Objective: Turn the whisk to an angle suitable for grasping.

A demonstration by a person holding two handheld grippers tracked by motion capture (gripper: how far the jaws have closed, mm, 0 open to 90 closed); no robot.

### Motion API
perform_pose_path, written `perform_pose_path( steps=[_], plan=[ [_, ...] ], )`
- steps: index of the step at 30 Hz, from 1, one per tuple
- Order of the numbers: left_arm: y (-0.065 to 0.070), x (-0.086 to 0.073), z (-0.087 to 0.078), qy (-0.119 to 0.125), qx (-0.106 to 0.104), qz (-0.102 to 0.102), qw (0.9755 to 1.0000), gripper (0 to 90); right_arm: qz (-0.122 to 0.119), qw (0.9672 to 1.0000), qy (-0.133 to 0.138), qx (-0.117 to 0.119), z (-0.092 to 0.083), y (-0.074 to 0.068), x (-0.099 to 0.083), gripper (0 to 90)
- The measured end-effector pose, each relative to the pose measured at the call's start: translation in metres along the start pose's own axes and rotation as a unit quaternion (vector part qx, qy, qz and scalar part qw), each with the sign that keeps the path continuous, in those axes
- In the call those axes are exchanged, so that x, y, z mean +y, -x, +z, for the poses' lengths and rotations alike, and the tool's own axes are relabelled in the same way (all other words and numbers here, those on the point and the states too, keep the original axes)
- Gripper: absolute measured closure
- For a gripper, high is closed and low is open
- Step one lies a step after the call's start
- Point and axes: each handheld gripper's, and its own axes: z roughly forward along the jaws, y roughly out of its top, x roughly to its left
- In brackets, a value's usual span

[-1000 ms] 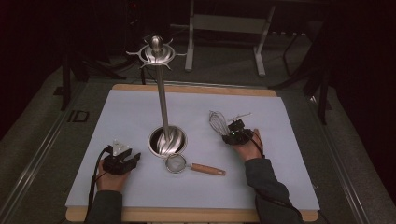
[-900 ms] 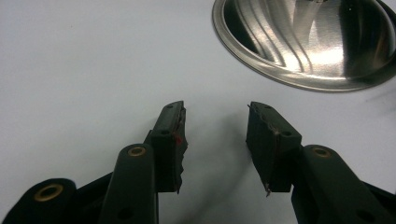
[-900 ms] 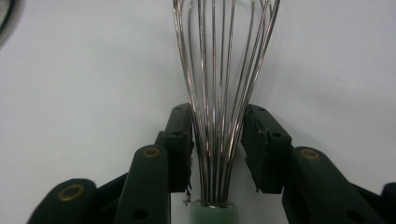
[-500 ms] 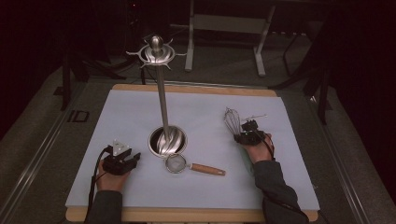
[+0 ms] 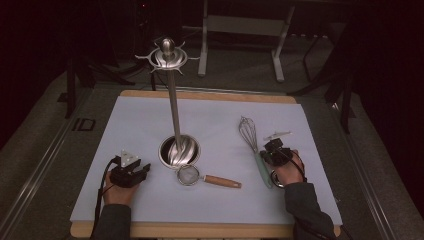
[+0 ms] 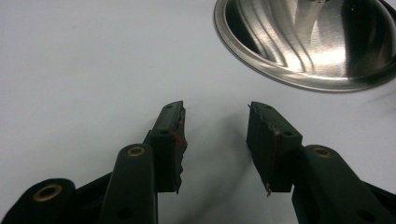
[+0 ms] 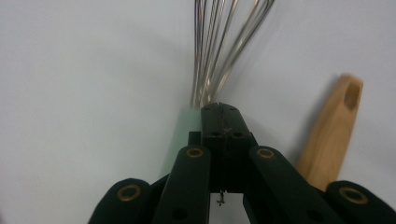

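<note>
one whisk, one strainer, one stand, two grippers

from where i sit, i count one whisk (image 5: 248, 134) on the pale mat (image 5: 150, 200) that covers the table (image 5: 210, 231). it lies at the right side of the mat, wire head pointing away from me, its pale green handle running back toward my right hand (image 5: 289, 172). the right gripper (image 5: 270, 152) sits just beside that handle. in the right gripper view its jaws are pressed together with nothing between them; they have just been closing. the whisk wires (image 7: 224, 46) rise straight ahead of the tips, and a faint green tint of the handle shows at their left edge. i cannot tell whether the tips touch the handle.

i count one small strainer (image 5: 189, 175) with a wooden handle, lying near the middle of the mat, mesh bowl to the left. that wooden handle end (image 7: 334, 130) also shows to the right in the right gripper view.

one tall steel stand (image 5: 173, 107) rises from a round ribbed base (image 6: 317, 42) in the centre, with a ring of hooks at its top. the strainer lies just in front of that base.

my left hand (image 5: 120, 192) rests at the front left of the mat. the left gripper (image 6: 215, 121) has its jaws spread apart over bare mat, holding nothing, with the stand's base near ahead.
</note>
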Motion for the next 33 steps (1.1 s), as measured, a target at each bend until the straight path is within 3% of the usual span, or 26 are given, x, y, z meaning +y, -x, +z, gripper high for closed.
perform_pose_path(
  steps=[10, 16, 18, 31, 33],
  plan=[
    [0.0, 0.0, 0.0, 0.0, 0.002, 0.003, 1.0, 56.7, -0.032, 0.999, -0.029, 0.011, -0.009, -0.008, -0.025, 89.9],
    [0.0, 0.0, 0.0, 0.001, 0.002, 0.003, 1.0, 56.7, -0.05, 0.9978, -0.034, 0.028, -0.01, -0.021, -0.033, 89.1],
    [0.0, 0.0, 0.0, 0.001, 0.002, 0.003, 1.0, 56.7, -0.054, 0.9978, -0.03, 0.025, -0.011, -0.025, -0.035, 89.2],
    [0.0, 0.0, -0.001, 0.002, 0.003, 0.002, 1.0, 56.7, -0.082, 0.9944, -0.018, 0.065, -0.013, -0.053, -0.037, 89.2],
    [0.0, 0.0, -0.001, 0.002, 0.004, 0.002, 1.0, 56.7, -0.088, 0.9942, -0.02, 0.059, -0.012, -0.057, -0.036, 89.4]
  ],
)
